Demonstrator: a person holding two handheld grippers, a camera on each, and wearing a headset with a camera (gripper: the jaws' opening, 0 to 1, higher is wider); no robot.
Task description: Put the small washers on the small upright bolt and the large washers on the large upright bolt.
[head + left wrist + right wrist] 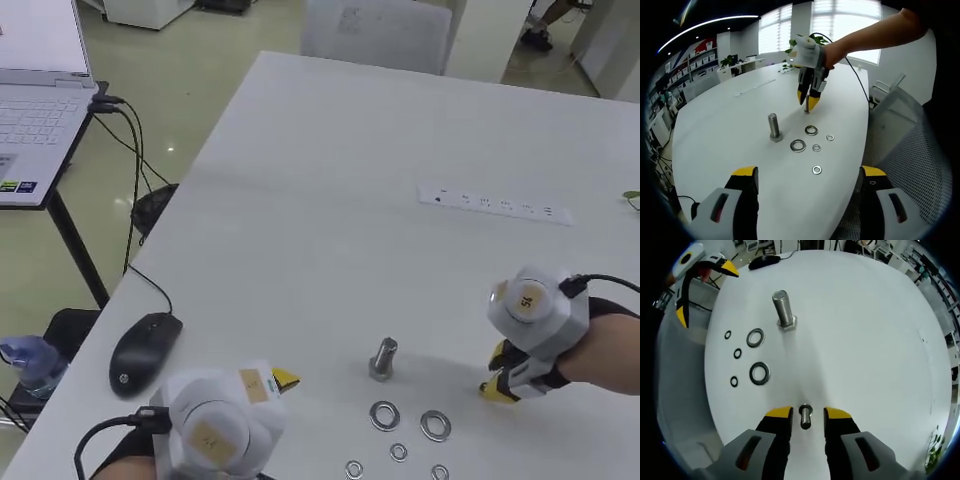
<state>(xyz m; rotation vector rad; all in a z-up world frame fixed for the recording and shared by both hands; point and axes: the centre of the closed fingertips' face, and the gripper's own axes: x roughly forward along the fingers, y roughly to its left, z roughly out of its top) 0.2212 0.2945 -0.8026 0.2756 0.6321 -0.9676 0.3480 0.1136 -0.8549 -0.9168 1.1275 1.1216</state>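
Now the right gripper (807, 413) straddles the small bolt (805, 418), jaws slightly apart, seemingly not gripping. Nearer, the left gripper (808, 171) hangs spread wide, empty. The washers (385, 414) lie flat just near of the large bolt (384, 358).

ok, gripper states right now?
Left gripper: open, empty.
Right gripper: open, fingers either side of the small bolt, gaps showing.

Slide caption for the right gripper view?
Right gripper open around the small upright bolt, large bolt and five loose washers beyond.
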